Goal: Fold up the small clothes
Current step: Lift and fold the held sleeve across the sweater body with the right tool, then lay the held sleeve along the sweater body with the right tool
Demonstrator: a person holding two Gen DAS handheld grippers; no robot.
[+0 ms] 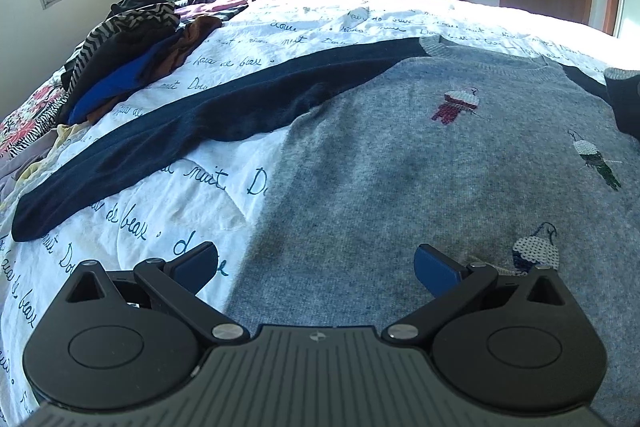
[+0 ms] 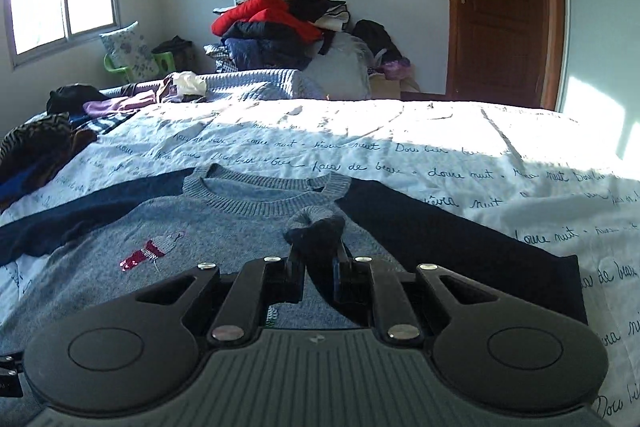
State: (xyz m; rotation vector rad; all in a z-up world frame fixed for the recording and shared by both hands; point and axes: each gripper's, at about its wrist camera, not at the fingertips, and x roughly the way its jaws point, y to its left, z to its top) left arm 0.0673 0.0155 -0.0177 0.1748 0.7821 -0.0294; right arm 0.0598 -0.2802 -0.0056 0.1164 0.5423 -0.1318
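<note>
The grey sweater [image 1: 420, 167] was spread flat on the bed [image 2: 440, 131], its right sleeve cuff [image 2: 316, 223] clamped in the right tongs [image 2: 318, 267] for folding inward across the chest, while the left tongs [image 1: 316, 263] were held apart above the near hem.

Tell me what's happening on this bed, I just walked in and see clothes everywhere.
A person with a gripper in each hand is folding a grey sweater with navy sleeves, laid flat on the white bedspread. The right gripper is shut on the right sleeve's cuff, holding it over the chest. The left gripper is open above the sweater's lower edge, holding nothing. The left sleeve lies stretched out. Unfolded clothes are piled nearby.
</note>
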